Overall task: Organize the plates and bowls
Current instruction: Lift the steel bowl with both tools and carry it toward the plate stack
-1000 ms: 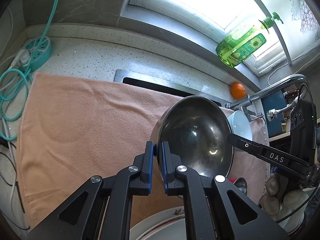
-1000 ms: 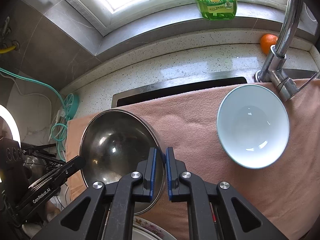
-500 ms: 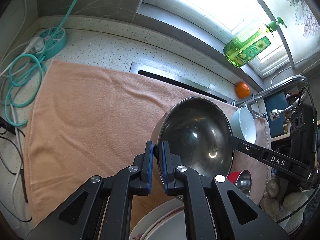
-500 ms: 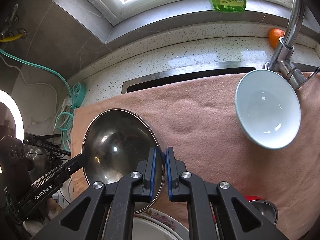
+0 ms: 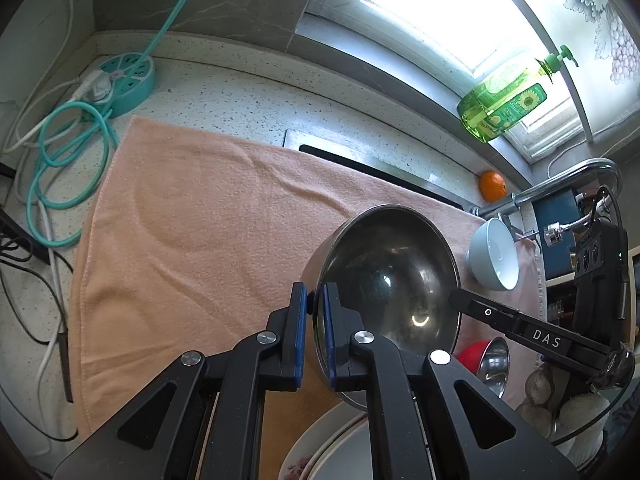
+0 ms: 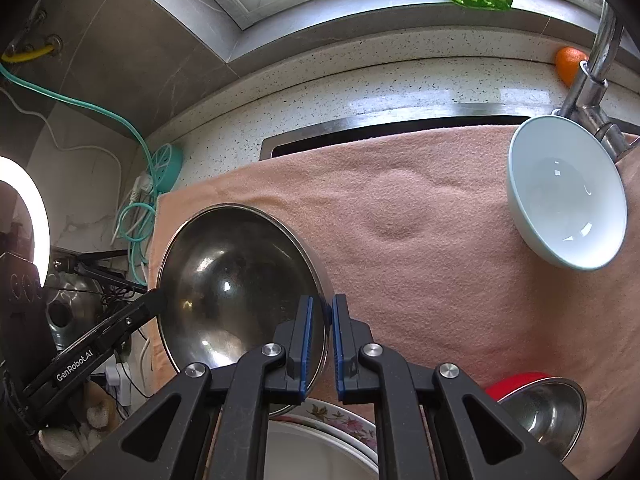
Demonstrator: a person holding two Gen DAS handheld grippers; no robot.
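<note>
A large steel bowl (image 5: 384,276) (image 6: 236,276) hangs tilted above the peach towel (image 5: 200,240) (image 6: 420,240), held from both sides. My left gripper (image 5: 314,312) is shut on its left rim. My right gripper (image 6: 322,320) is shut on the opposite rim; one of its fingers (image 5: 520,328) shows in the left wrist view. A pale blue bowl (image 5: 496,256) (image 6: 568,196) rests on the towel by the faucet. A small red-sided steel bowl (image 5: 488,360) (image 6: 548,404) and a flowered plate (image 5: 304,456) (image 6: 332,416) lie at the near edge, partly hidden by the fingers.
A teal power strip (image 5: 128,76) and looped cables (image 5: 64,160) lie left of the towel. The sink edge (image 6: 380,128), faucet (image 6: 592,80), an orange (image 6: 568,64) and a green soap bottle (image 5: 500,100) are along the back.
Both grippers have carried the steel bowl leftward over the towel, away from the pale blue bowl. The flowered plate and the red-sided bowl have come into view at the near edge.
</note>
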